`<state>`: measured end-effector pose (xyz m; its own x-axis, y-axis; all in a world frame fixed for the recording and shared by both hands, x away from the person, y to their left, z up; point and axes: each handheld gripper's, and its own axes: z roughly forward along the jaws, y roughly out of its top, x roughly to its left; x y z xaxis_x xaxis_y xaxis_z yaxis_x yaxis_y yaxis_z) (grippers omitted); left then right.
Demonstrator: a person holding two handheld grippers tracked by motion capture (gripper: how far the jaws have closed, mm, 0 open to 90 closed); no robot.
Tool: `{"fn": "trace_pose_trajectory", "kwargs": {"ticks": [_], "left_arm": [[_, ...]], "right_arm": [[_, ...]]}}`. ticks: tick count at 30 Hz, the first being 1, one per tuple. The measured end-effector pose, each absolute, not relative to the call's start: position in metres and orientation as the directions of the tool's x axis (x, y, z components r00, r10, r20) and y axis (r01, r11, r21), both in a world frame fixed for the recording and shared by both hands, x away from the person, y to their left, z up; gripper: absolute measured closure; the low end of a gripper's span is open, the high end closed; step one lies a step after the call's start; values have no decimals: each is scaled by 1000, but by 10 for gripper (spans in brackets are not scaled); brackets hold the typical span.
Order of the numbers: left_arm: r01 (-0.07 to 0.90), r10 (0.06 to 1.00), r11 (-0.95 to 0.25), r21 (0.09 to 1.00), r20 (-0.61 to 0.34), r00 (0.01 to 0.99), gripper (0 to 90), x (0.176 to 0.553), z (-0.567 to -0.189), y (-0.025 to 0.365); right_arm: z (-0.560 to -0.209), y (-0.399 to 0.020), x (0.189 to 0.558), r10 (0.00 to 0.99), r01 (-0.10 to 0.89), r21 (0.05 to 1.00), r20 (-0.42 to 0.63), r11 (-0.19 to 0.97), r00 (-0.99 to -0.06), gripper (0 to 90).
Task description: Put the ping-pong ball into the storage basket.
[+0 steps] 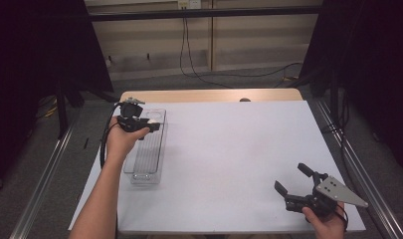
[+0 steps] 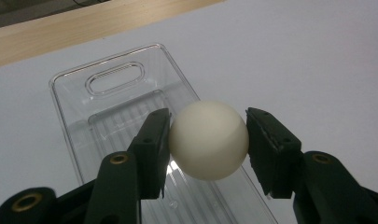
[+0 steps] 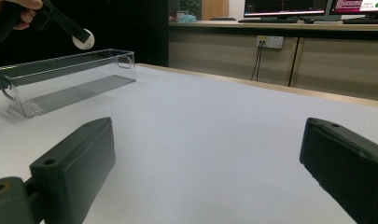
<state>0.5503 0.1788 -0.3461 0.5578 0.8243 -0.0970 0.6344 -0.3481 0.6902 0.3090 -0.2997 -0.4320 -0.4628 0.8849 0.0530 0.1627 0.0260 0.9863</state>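
left gripper [image 2: 208,140] clamped on white ball [image 2: 208,140] above clear bin [image 2: 70,135] | right gripper [image 1: 294,180] jaws apart, idle | risk: you released high, ball bounced out

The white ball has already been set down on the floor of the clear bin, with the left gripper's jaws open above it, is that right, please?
Not quite. The white ball has not been set down: the left gripper is shut on it, holding it in the air above the clear bin. The left gripper view shows both pads pressed against the ball, and the right gripper view shows it above the bin's rim.
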Motion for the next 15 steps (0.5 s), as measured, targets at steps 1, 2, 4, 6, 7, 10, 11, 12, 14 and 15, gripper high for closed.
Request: {"fn": "trace_pose_trajectory", "kwargs": {"ticks": [1, 2, 4, 6, 7, 10, 11, 12, 14, 15], "left_arm": [[635, 825, -346, 691, -99, 557, 512, 551, -347, 179], [643, 826, -342, 685, -106, 553, 512, 551, -347, 179], [639, 827, -336, 692, -108, 552, 512, 551, -349, 180], [640, 826, -350, 683, -97, 556, 512, 552, -350, 182], [636, 827, -348, 689, -94, 554, 512, 552, -351, 183], [642, 832, -338, 688, -100, 546, 512, 552, -353, 183], [648, 831, -347, 678, -98, 548, 512, 552, -353, 184], [650, 830, -339, 680, -109, 547, 512, 552, -353, 185], [645, 839, -323, 692, -106, 534, 512, 552, -355, 184], [649, 838, -333, 684, -102, 537, 512, 553, -355, 185]], "right_arm": [[-432, -300, 309, 885, 163, 986, 54, 25, -463, 29], [-432, -300, 309, 885, 163, 986, 53, 26, -463, 29], [-432, -299, 309, 886, 162, 986, 53, 25, -461, 29], [-432, -300, 309, 886, 163, 986, 54, 24, -460, 29], [-432, -300, 309, 885, 165, 986, 56, 24, -463, 29], [-432, -300, 309, 887, 161, 987, 52, 25, -458, 29], [-432, -299, 309, 888, 160, 987, 52, 24, -457, 29], [-432, -300, 309, 888, 159, 987, 51, 26, -456, 29], [-432, -299, 309, 888, 162, 986, 54, 24, -457, 29], [-432, -299, 309, 888, 161, 987, 53, 24, -457, 29]]}}
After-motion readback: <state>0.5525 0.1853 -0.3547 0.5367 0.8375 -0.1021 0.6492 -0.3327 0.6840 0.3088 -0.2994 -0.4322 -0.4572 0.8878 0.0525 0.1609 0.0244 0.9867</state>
